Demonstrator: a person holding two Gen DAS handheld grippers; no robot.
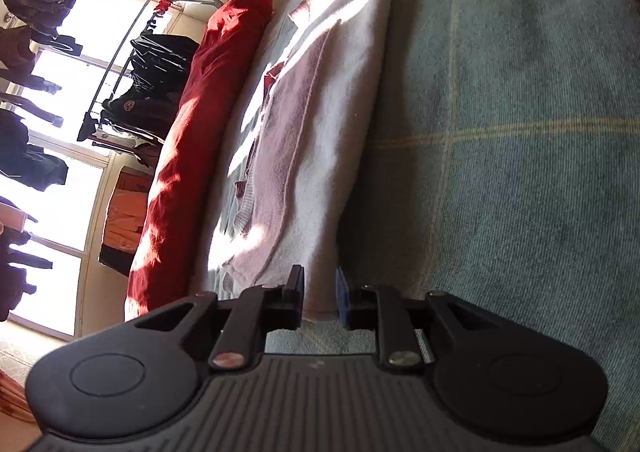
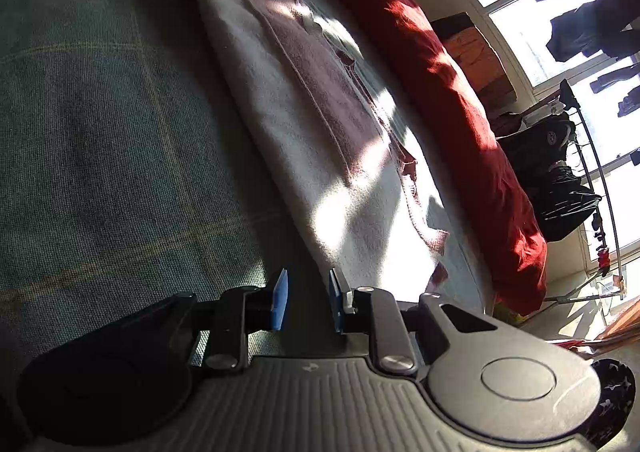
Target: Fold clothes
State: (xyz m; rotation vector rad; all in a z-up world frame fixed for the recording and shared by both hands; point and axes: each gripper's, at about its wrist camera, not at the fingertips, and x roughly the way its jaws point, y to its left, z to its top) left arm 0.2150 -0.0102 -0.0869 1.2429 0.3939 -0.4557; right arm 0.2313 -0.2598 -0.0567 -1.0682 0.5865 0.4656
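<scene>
On the teal checked bedspread [image 1: 520, 132] lies the pale pink folded fleece garment [image 1: 340, 112], its near edge between the left gripper [image 1: 319, 298]'s narrow jaws. Right gripper [image 2: 308, 298] hangs parted, empty, beside the corner; one-sided lifting could spill the fold.

Your left wrist camera sits low, close above the teal bedspread [image 1: 520, 132], rolled sideways so the bed runs up the frame. It looks forward between its own fingers [image 1: 294, 292] along the length of a folded pale pink garment [image 1: 332, 132], with the window [image 1: 72, 64] at the left edge.

Your right wrist camera is equally low and close, rolled the opposite way. It looks along the same garment [image 2: 280, 104] from its other end, with the window [image 2: 560, 36] at the right edge.

Both views share the garment, the bedspread [image 2: 100, 112], the red duvet [image 1: 192, 140] [image 2: 460, 100] beyond it, and the drying rack [image 1: 156, 64] [image 2: 576, 156] by the window.
</scene>
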